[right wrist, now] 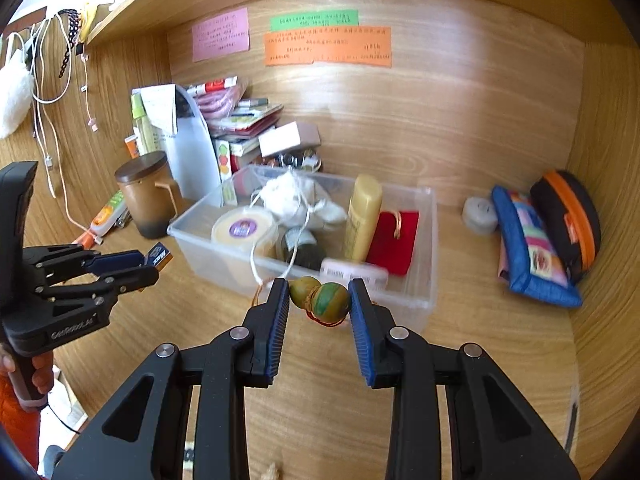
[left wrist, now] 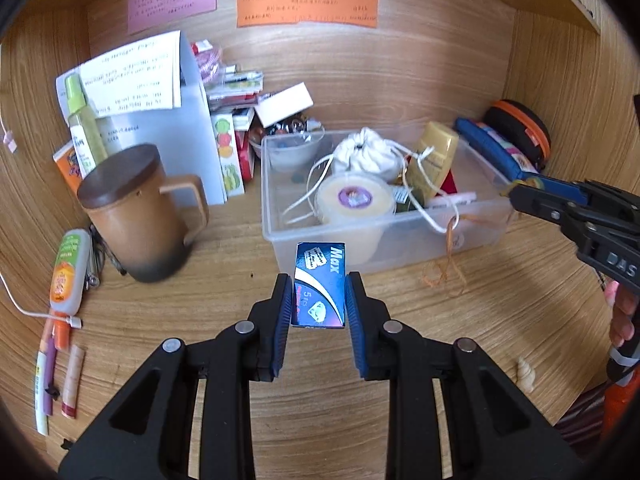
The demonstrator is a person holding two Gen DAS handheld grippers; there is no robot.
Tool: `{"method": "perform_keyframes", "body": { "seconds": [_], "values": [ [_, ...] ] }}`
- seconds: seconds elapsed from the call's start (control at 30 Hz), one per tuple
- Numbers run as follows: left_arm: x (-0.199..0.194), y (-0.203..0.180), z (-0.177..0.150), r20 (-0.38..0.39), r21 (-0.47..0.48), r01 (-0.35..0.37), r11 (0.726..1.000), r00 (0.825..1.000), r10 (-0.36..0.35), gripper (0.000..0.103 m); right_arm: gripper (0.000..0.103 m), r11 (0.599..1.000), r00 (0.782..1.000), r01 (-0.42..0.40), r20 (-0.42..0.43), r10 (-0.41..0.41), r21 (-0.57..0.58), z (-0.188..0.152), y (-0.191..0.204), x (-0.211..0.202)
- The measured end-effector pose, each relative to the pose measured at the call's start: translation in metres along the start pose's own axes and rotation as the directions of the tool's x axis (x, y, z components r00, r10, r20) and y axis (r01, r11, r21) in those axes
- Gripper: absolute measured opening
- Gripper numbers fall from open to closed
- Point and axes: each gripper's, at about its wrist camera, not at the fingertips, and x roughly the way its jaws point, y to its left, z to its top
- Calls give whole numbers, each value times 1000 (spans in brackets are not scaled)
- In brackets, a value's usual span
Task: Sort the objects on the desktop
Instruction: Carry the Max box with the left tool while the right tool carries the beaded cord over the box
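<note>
My left gripper [left wrist: 319, 304] is shut on a small blue "Max" box [left wrist: 320, 284], held above the desk just in front of the clear plastic bin [left wrist: 404, 240]. The left gripper also shows in the right wrist view [right wrist: 150, 266] with the box [right wrist: 160, 258]. My right gripper [right wrist: 319, 304] is shut on a green and yellow gourd charm [right wrist: 322, 298] with an orange cord, in front of the bin [right wrist: 424, 280]. The right gripper shows at the right in the left wrist view [left wrist: 516, 196]. The bin holds a round tub [left wrist: 354, 200], a white pouch [left wrist: 364, 152] and a yellow bottle [right wrist: 362, 216].
A brown lidded mug [left wrist: 140, 216] stands left of the bin, with a sanitizer bottle [left wrist: 70, 272] and pens [left wrist: 46, 380] by it. Papers and boxes [left wrist: 160, 120] are stacked at the back left. A blue pouch [right wrist: 532, 248] and black-orange case [right wrist: 568, 220] lie at right. A small shell [left wrist: 526, 374] lies on the desk.
</note>
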Motion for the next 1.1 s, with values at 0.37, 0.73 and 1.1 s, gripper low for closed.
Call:
{"method": "perform_keyframes", "body": {
  "seconds": [0.37, 0.73, 1.1],
  "values": [
    [-4, -6, 32, 47, 34, 1, 999, 999, -2, 26, 28, 998, 1000, 6, 9, -6, -58, 36, 8, 19],
    [11, -4, 54, 52, 38, 27, 999, 998, -29, 26, 28, 996, 1000, 10, 20, -8, -94, 74, 13, 43],
    [42, 4, 68, 15, 28, 42, 999, 999, -42, 26, 28, 996, 1000, -5, -22, 3, -93, 84, 10, 76]
  ]
}}
